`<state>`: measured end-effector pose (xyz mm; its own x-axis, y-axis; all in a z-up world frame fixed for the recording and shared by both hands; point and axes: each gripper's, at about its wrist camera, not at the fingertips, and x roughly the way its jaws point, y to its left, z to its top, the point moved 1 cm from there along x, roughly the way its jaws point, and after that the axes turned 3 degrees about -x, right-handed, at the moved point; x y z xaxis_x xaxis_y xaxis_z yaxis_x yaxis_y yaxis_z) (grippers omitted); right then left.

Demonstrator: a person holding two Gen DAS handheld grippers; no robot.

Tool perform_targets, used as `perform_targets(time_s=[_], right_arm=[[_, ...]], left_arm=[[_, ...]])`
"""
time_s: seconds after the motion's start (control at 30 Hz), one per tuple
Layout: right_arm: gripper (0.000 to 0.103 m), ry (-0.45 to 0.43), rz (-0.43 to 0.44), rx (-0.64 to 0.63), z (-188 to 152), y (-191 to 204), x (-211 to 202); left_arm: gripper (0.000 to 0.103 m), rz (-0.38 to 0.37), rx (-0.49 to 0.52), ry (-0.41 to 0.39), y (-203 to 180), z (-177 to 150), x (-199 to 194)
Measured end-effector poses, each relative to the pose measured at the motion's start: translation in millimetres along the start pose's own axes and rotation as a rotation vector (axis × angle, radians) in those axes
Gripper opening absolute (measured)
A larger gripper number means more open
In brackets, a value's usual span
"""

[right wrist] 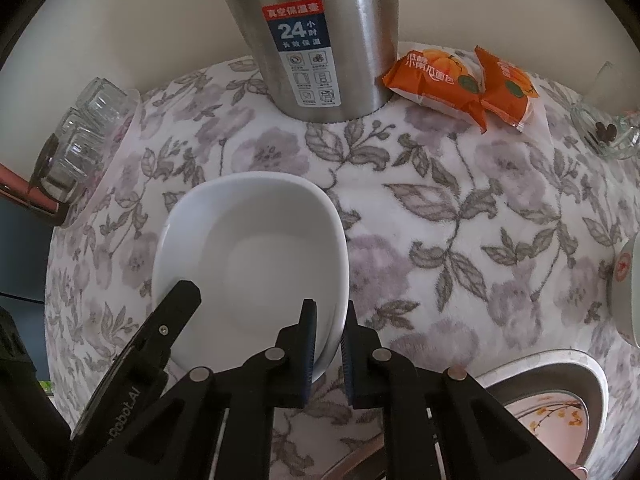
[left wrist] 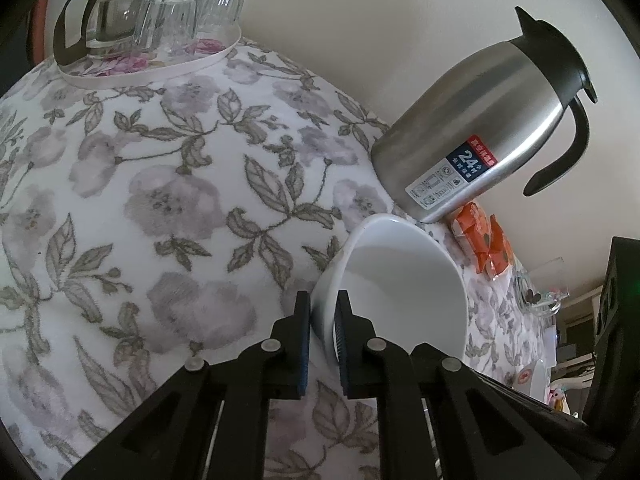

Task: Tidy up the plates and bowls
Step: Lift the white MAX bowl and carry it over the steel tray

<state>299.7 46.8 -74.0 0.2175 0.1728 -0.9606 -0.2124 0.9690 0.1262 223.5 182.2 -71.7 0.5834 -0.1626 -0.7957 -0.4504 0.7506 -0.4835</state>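
A white squarish bowl (left wrist: 400, 280) (right wrist: 256, 256) is held over the floral tablecloth. My left gripper (left wrist: 323, 344) is shut on its near rim, one finger outside the wall and one inside. My right gripper (right wrist: 328, 356) is shut on the bowl's other rim, also one finger on each side. The left gripper's finger (right wrist: 168, 320) shows at the bowl's left edge in the right wrist view. A flowered plate (right wrist: 552, 412) lies at the lower right, and a white dish edge (right wrist: 628, 280) shows at the far right.
A steel thermos jug (left wrist: 480, 132) (right wrist: 320, 40) stands just behind the bowl. Orange snack packets (right wrist: 460, 80) (left wrist: 484, 240) lie beside it. A tray with upturned glasses and a glass teapot (left wrist: 152, 20) (right wrist: 80, 140) sits at the far left. A glass dish (right wrist: 604, 132) is at the right.
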Motion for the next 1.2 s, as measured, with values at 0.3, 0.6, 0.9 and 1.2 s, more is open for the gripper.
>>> perform_targets(time_s=[0.3,0.6,0.9,1.2], right_arm=[[0.012,-0.036,-0.001,-0.009,-4,-3,-28],[0.013,-0.093,0.007,-0.008,-13,-9,-66],[0.013,-0.190,0.018,-0.002,-31,-28,-120],[0.014,-0.286,0.055,0.006,-59,-51,-172]], left_arm=[[0.012,-0.023,0.024,-0.020,-13,-1,-20],[0.012,-0.059,0.066,-0.050,-36,-3,-48],[0.012,-0.116,0.128,-0.105,-69,-15,-93],[0.012,-0.182,0.202,-0.145,-101,-33,-137]])
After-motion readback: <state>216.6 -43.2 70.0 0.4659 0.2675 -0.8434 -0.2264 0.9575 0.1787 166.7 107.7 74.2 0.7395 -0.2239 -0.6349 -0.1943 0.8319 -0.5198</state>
